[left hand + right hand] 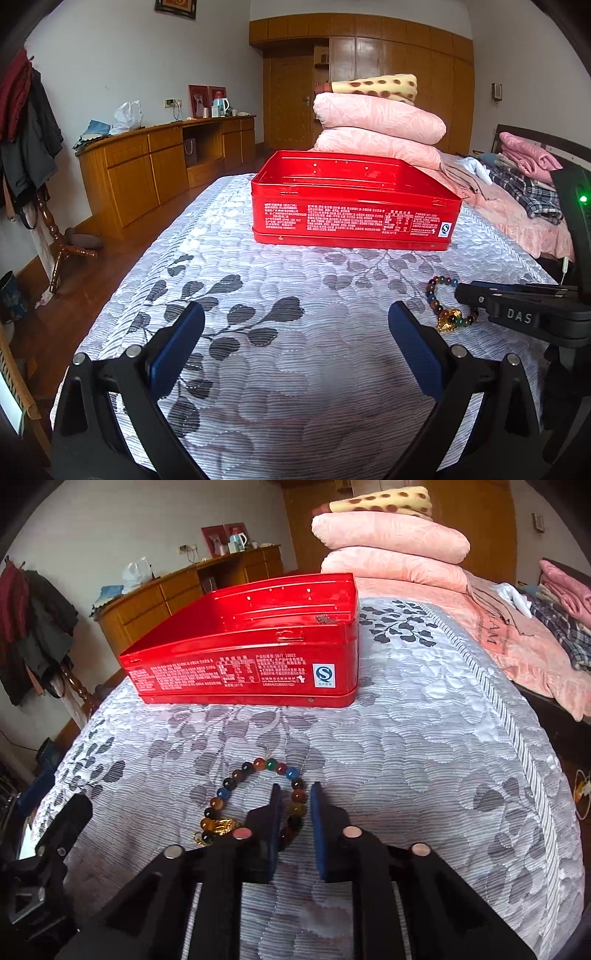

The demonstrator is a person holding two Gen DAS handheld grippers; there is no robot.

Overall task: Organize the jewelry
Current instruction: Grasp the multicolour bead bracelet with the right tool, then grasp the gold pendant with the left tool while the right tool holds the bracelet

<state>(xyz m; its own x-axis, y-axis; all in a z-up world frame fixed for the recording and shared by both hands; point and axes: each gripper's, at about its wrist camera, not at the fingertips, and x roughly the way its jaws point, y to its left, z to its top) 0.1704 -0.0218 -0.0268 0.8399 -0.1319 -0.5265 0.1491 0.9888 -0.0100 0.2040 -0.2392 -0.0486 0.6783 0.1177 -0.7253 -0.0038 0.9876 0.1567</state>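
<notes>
A multicoloured bead bracelet (236,777) with a gold charm (221,827) lies on the grey leaf-patterned bedspread; it also shows in the left wrist view (437,295). My right gripper (295,794) is low over it, jaws narrowed around the bracelet's right side with a small gap, beads between the pads. It appears in the left wrist view as a black body (517,314) at the right. My left gripper (295,317) is wide open and empty above the bedspread. An open red tin box (354,199) stands further back, also in the right wrist view (251,664).
Folded pink quilts (380,129) are stacked behind the box. Clothes (524,173) lie on the pink bedding at the right. A wooden cabinet (147,166) and a coat rack (29,147) stand at the left, off the bed.
</notes>
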